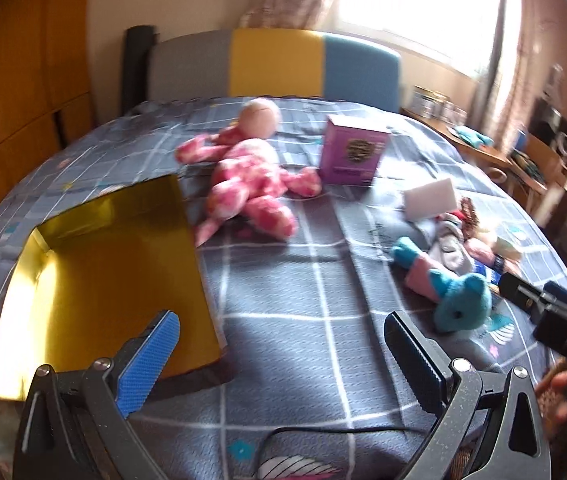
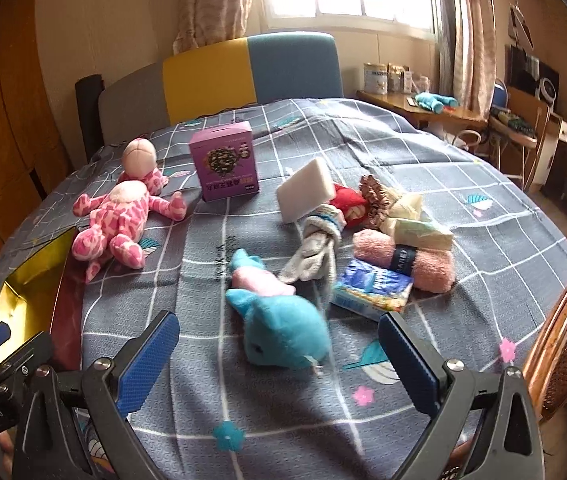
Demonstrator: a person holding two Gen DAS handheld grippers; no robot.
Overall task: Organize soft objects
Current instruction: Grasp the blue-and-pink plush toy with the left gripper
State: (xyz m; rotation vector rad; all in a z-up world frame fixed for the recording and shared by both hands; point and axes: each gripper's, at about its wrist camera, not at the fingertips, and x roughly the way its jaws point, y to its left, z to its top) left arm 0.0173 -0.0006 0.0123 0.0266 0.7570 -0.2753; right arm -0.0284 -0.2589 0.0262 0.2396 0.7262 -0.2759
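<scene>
Blue plush, a soft dolphin-shaped toy, lay on the grey checked bedspread between the spread fingers of the right gripper, touching neither ribbed pad. Beyond the dolphin stood a purple carton whose print was too blurred to read, with a fuzzy pink rolled towel banded by a dark label, a white sponge block and a pink patterned doll nearby. "GenRobot.AI" showed on the other tool's body. The left gripper hung wide open and empty, beside a shiny gold box.
</scene>
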